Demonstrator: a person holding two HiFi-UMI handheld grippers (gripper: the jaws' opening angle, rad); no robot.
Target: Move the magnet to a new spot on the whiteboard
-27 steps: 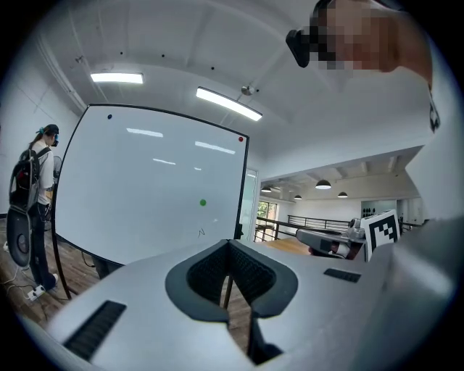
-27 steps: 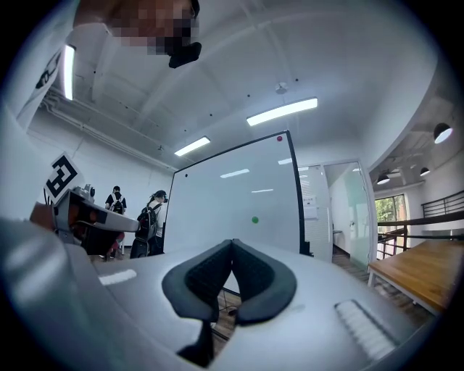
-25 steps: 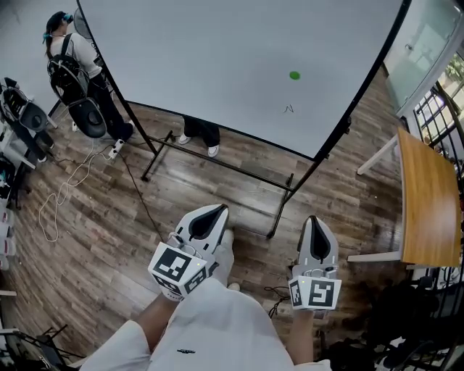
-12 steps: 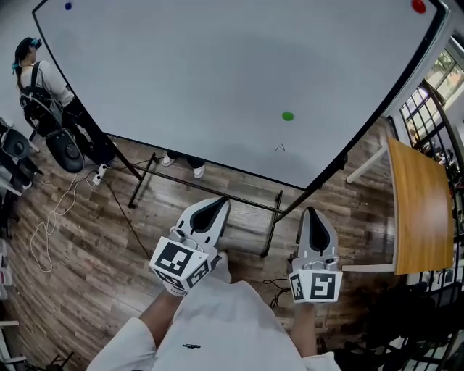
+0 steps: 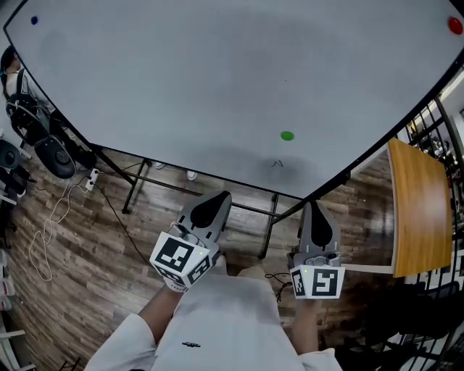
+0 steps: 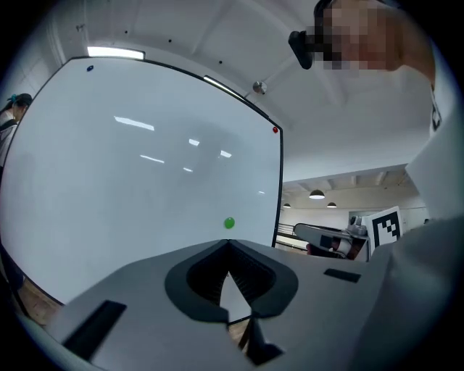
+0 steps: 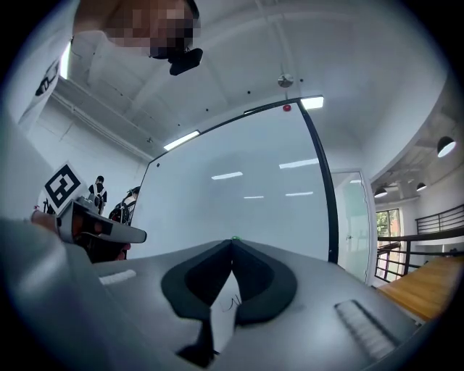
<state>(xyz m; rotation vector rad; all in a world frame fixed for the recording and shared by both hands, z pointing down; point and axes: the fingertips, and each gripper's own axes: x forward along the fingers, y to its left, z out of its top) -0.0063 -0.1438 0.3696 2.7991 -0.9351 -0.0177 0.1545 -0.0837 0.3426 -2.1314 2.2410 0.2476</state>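
Both tools sit low and side by side in front of the person. The left tool has its jaws pressed together with nothing in them. The right tool is the same, closed and empty. Ahead of both tips stands the whiteboard, and neither tool touches it. The green magnet sits on the board beyond the tools, between their lines and nearer the right one, well apart from both. A small pen mark lies just under it. Farthest off are a red magnet past the right tool and a blue magnet past the left.

White top; grey left claw, right claw, black-and-white marker cubes
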